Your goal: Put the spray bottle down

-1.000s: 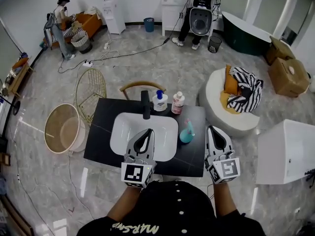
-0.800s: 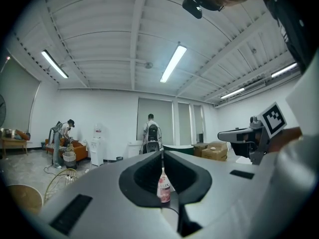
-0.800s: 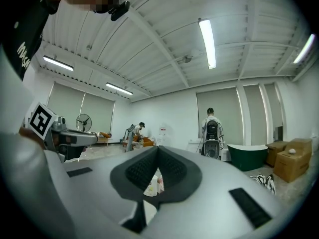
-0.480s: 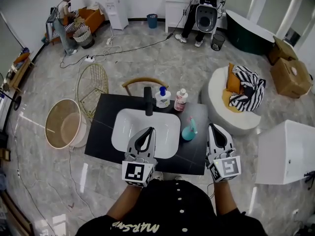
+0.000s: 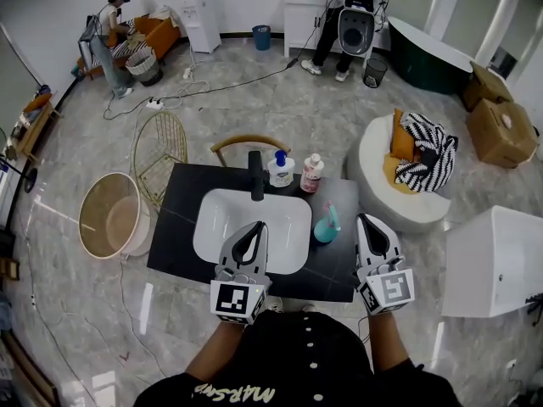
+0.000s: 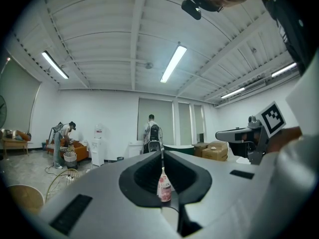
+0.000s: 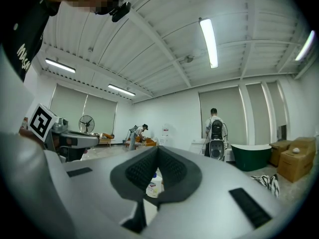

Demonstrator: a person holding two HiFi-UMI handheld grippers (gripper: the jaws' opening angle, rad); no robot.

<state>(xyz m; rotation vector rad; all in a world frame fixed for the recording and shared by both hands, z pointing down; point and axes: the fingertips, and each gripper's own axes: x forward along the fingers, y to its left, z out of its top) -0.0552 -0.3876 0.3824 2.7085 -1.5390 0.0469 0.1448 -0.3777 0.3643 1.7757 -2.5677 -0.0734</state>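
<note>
The teal spray bottle (image 5: pixel 326 225) stands upright on the black counter (image 5: pixel 336 271), just right of the white sink (image 5: pixel 222 227). My right gripper (image 5: pixel 363 219) hovers over the counter's right front edge, to the right of the bottle and apart from it, shut and holding nothing. My left gripper (image 5: pixel 257 225) hangs over the sink's front rim, also shut and holding nothing. In the left gripper view the shut gripper (image 6: pixel 162 152) frames a pink bottle (image 6: pixel 164 188). In the right gripper view the gripper (image 7: pixel 158 149) is closed, with a white pump bottle (image 7: pixel 154 186) seen beyond it.
A black faucet (image 5: pixel 254 175), the white pump bottle (image 5: pixel 281 170) and the pink bottle (image 5: pixel 311 173) line the counter's back. A wooden chair (image 5: pixel 246 145) stands behind it, a round basket (image 5: pixel 110 219) to the left, and a white pouf (image 5: pixel 407 202) and white cabinet (image 5: pixel 496 261) to the right.
The head view has shifted slightly. Both grippers and the spray bottle keep their places.
</note>
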